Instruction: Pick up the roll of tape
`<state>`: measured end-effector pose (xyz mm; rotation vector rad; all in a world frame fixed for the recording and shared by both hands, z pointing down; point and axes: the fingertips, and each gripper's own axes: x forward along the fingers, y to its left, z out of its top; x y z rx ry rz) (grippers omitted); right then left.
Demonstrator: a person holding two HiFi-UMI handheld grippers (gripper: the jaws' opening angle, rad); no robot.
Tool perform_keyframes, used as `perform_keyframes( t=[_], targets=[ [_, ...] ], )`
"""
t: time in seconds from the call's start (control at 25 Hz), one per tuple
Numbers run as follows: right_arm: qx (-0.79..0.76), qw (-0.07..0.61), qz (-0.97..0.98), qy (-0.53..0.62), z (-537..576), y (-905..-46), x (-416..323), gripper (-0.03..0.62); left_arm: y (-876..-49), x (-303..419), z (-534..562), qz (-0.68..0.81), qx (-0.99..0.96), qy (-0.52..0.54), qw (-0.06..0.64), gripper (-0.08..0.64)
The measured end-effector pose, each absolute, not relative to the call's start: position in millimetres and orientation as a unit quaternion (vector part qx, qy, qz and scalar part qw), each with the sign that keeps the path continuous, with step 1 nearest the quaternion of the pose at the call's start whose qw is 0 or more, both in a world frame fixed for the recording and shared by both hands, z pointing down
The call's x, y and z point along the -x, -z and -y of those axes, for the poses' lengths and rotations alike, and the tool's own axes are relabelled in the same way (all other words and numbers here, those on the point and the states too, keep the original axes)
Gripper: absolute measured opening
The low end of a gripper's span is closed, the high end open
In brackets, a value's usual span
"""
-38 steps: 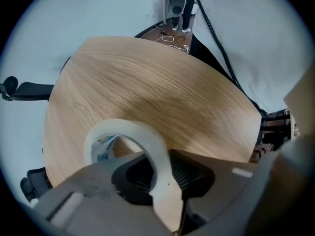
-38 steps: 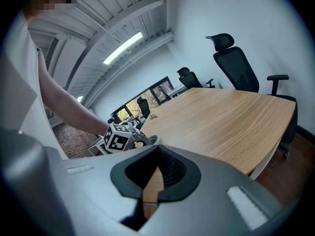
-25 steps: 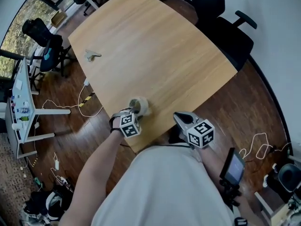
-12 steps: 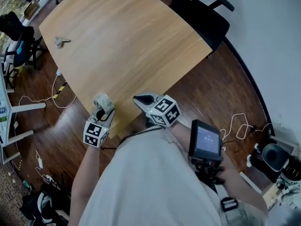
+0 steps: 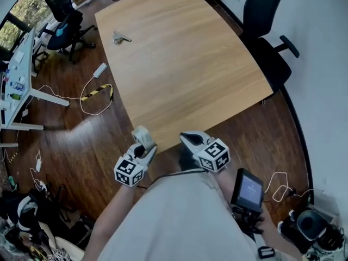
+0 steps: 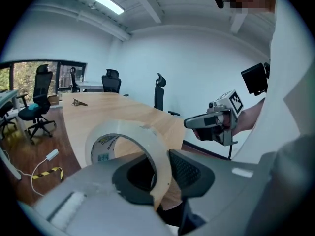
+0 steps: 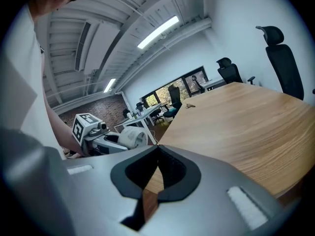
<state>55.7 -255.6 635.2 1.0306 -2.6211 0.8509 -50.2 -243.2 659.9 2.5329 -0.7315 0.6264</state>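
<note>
In the head view the roll of clear tape is off the wooden table, just past its near edge and over the floor. My left gripper is shut on it. The left gripper view shows one jaw inside the roll and one outside, pinching its wall; the left gripper tilts it upright. My right gripper hovers beside it at the table's near corner, shut and empty. In the right gripper view the right gripper has its tips touching, with the tape to its left.
A small metal object lies at the table's far left. Black office chairs stand along the right side and one at the far left. Cables trail on the wood floor. A small screen hangs at the person's right.
The tape has come up off the table's near edge in the left gripper, which rolled and drew back toward the body. The right gripper moved in closer to it.
</note>
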Motion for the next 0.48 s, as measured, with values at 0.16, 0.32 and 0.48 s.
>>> perform_keyframes(
  t=[0.16, 0.32, 0.48],
  targets=[
    [-0.360, 0.095, 0.889, -0.267, 229, -614, -37, 0.006, -650, 82, 201, 0.267, -0.917, -0.200, 0.221, 0.097],
    [-0.369, 0.082, 0.891, -0.251, 194, -601, -18, 0.006, -633, 108, 163, 0.267, -0.925, -0.164, 0.213, 0.097],
    [-0.379, 0.073, 0.892, -0.235, 160, -586, 6, 0.006, -614, 133, 137, 0.273, -0.931, -0.124, 0.209, 0.095]
  ],
)
